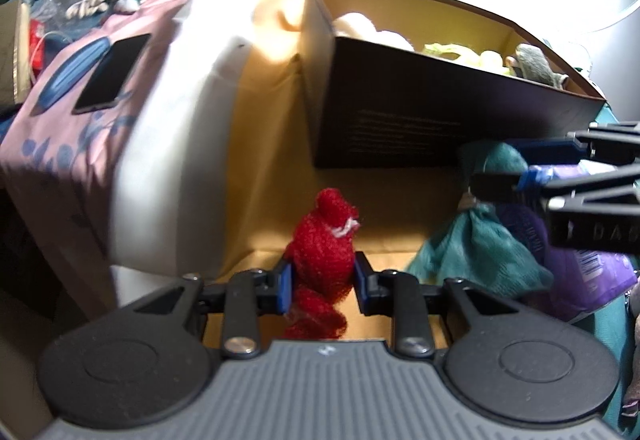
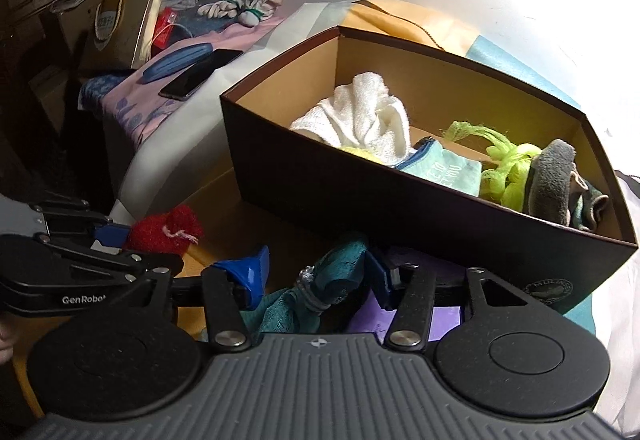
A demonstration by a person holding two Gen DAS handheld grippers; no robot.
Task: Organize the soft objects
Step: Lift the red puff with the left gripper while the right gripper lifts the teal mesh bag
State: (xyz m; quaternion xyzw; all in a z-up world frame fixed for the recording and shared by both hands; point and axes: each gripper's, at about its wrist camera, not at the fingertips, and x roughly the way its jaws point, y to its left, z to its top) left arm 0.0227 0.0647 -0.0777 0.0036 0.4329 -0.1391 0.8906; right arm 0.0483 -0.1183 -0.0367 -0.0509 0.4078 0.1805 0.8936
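Red knit pouch (image 1: 326, 240) sits clamped between the blue pads of the left gripper (image 1: 323, 282), its white tie showing near the top and a loose red tail hanging below the fingers. In the right wrist view the same pouch (image 2: 166, 228) appears at about nine o'clock, pinched at the tip of the left gripper (image 2: 110, 236), just above a tan cardboard surface (image 2: 224, 187).

Right gripper (image 2: 316, 276) stands with its jaws moderately wide around a teal cloth bundle (image 2: 336, 280); the right pad touches the cloth, while the left pad (image 2: 252, 274) stands apart from it, so the jaws have no grip on it. A grey elastic band (image 2: 310, 290) wraps the bundle's neck. From the left wrist view, the teal bundle (image 1: 480, 256) lies at three o'clock, with the right gripper (image 1: 520, 167) reaching in from the edge above it. A purple packet (image 2: 400, 320) lies under and beside the bundle.

At twelve to two o'clock of the right wrist view stands a dark box (image 2: 360, 195) with a tan inside. It holds a white towel (image 2: 360, 111), a pale teal printed pouch (image 2: 444, 169), a lime-green mesh piece (image 2: 508, 167) and a grey fleece item (image 2: 554, 179).

Towards ten o'clock, a black phone (image 2: 200, 73) and a blue oblong case (image 2: 178, 61) lie on a pink patterned cloth (image 2: 128, 107). Farther back sit a gold gift bag (image 2: 120, 31) and a tied cluster of pale cloth (image 2: 240, 9).
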